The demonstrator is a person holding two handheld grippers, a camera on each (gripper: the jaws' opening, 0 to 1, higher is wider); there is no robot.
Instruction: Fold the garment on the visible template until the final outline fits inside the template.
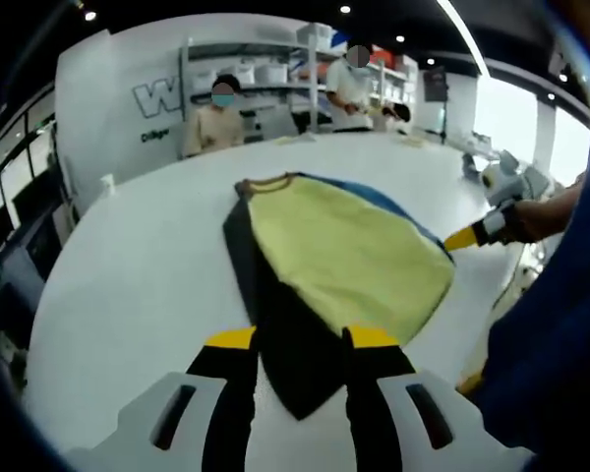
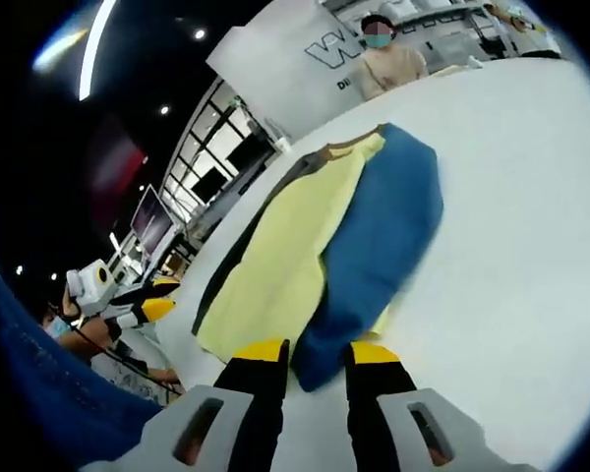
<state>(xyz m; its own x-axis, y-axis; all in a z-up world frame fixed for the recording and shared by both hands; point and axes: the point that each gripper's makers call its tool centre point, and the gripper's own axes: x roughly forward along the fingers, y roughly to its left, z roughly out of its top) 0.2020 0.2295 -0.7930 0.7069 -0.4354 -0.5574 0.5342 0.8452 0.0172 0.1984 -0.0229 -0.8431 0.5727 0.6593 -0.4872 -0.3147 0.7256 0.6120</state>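
Note:
A garment [image 1: 354, 261] lies flat on the white table [image 1: 128, 285], with a yellow panel on top, a black side [image 1: 275, 315] and a blue edge at its far side. My left gripper [image 1: 302, 339] is open just above the garment's black near corner, which lies between its jaws. In the right gripper view the same garment [image 2: 295, 256] shows its blue half [image 2: 388, 216] beside the yellow. My right gripper [image 2: 318, 352] is open over the blue near corner. The right gripper's yellow tip [image 1: 469, 237] shows at the garment's right edge, and the left gripper [image 2: 147, 310] shows at the far left.
Two people [image 1: 213, 118] [image 1: 352, 84] stand beyond the table's far edge, in front of shelves [image 1: 275, 69] with white boxes. A blue sleeve [image 1: 551, 334] fills the right side. A small white object [image 1: 106, 184] stands near the table's left rim.

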